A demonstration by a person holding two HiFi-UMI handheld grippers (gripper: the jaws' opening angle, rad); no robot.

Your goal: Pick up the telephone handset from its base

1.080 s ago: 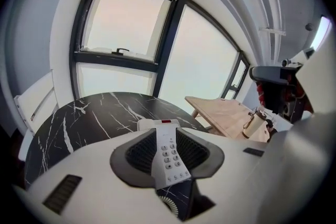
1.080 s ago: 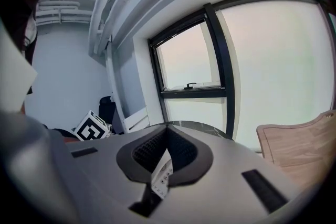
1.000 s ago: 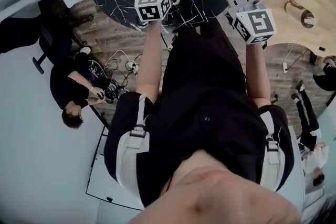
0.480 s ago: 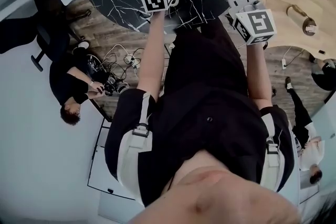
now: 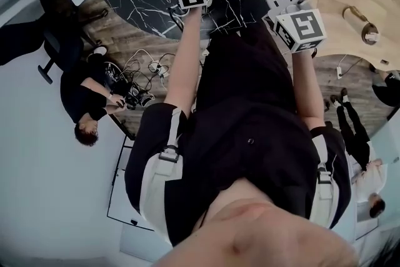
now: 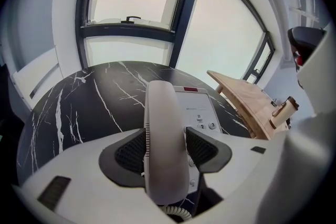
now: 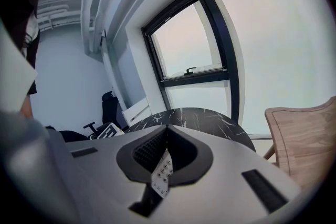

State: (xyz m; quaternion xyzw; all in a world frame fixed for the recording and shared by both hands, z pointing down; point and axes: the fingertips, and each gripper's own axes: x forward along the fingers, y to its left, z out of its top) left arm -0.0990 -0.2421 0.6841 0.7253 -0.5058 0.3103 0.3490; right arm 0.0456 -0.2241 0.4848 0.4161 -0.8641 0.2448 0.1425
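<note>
The jaws of our left gripper (image 6: pixel 165 131) have just been opening and stand wide around the handset (image 6: pixel 161 107). It lies on its base (image 6: pixel 202 113) near our edge of the table (image 6: pixel 79 107). Our right gripper (image 7: pixel 167 128) is closed and empty. Next, we think: squeeze, then lift.

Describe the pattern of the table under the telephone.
The table is black with white marble veins, clearest in the left gripper view.

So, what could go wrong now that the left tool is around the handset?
1. The left tool has just been opening its jaws; they straddle the handset without pressing it. It sits nearer one pad, so closing may shove it sideways.
2. The coiled cord might drag the base up on the lift; the shut right tool holds nothing down.
</note>
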